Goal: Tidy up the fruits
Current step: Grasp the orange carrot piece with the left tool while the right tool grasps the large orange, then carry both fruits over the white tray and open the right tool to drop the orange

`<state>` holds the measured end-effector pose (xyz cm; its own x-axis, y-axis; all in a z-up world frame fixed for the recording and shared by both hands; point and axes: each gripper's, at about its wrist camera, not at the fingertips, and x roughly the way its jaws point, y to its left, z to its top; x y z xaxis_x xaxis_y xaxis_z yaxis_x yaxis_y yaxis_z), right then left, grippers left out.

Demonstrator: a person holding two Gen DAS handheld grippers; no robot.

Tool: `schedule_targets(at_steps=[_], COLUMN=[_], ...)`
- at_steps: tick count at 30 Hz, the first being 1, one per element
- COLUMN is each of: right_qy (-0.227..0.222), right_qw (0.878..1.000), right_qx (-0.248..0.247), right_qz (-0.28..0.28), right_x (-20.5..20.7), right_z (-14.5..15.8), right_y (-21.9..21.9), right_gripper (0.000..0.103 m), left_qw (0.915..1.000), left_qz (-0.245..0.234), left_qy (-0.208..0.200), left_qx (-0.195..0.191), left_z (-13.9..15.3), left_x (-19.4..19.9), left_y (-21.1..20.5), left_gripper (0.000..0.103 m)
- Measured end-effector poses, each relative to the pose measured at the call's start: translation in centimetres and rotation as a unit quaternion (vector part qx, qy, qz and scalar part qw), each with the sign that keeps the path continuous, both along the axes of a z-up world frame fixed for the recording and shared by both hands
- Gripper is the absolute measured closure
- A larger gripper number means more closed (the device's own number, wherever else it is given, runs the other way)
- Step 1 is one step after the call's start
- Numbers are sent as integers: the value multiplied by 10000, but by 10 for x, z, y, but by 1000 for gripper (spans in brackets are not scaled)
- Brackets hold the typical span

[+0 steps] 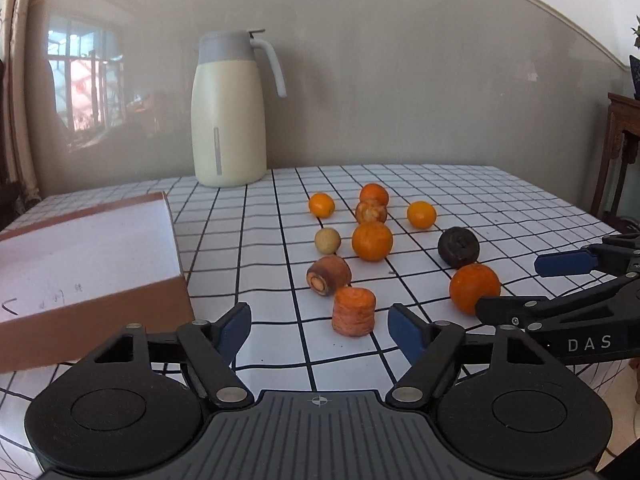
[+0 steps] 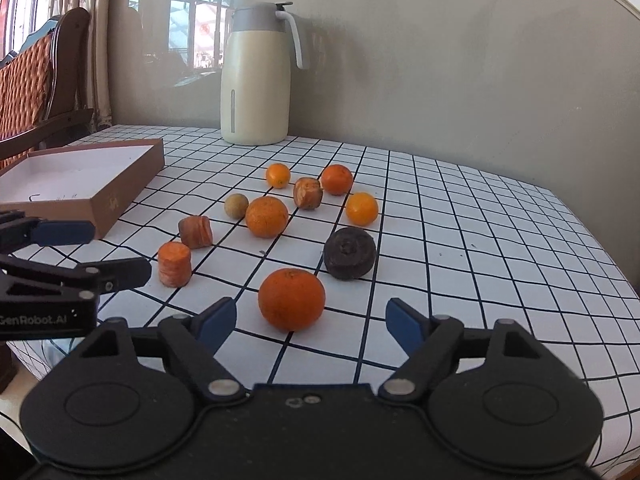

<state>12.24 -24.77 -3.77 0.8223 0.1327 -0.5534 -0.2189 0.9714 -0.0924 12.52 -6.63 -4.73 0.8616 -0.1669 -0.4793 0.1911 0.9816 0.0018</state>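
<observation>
My left gripper (image 1: pixel 320 328) is open low over the checked tablecloth. An upright orange carrot chunk (image 1: pixel 354 312) stands just ahead of its blue pads, untouched. My right gripper (image 2: pixel 310 320) is open around a large orange (image 2: pixel 291 299), with a gap on both sides. In the left wrist view this orange (image 1: pixel 474 288) sits by the right gripper (image 1: pixel 510 286). Beyond lie several smaller oranges, a brown chunk (image 1: pixel 329 275), a pale round fruit (image 1: pixel 327 241) and a dark round fruit (image 2: pixel 349 253).
An open brown box (image 2: pixel 128 196) with a white inside sits at the table's left. A cream jug (image 1: pixel 228 120) stands at the back by the wall. A wooden chair (image 2: pixel 36 80) is beyond the left edge. The table edge (image 2: pixel 600 248) runs along the right.
</observation>
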Motion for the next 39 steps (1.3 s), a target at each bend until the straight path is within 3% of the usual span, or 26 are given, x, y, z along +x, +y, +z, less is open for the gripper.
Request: schedule_targets(at_steps=[4,7,9,13,15,17,28,39], right_qy=[162,275,345,359,363,359,131,-319], right_qw=[9998,9996,9993,9993,9992,9992,9997,9977], right_qx=[33,93,130,88,111,132,202,356], right_qz=[67,59,69,80,91,128,39,479], right_x=[11,21,24,26,27,28,22,13], right_z=[-6,-9,-11,-12,-12,-12,-4,13], right_y=[1,2,2,5,5,6,7,45], right_gripper=[39,52,55,59,63,70,71,71], left_qw=[9999,9999,9996,9994,9994,9992,9996,9991], left_qz=[-88,-105,-97,-184,-213,-275,-171,319], left_qy=[62,111,270,305,273,275,105,-256], left_qx=[-7,16,-48,-51,34,11,-196,-138], left_z=[-7,-11,-14,-17,-16,-16,-3,21], left_x=[11,17,23,29,30,31,18,-11], left_y=[-10,-16,-17,-21,-23,-24,-5,50], left_gripper=[28,31,45,50,68,74,74,74])
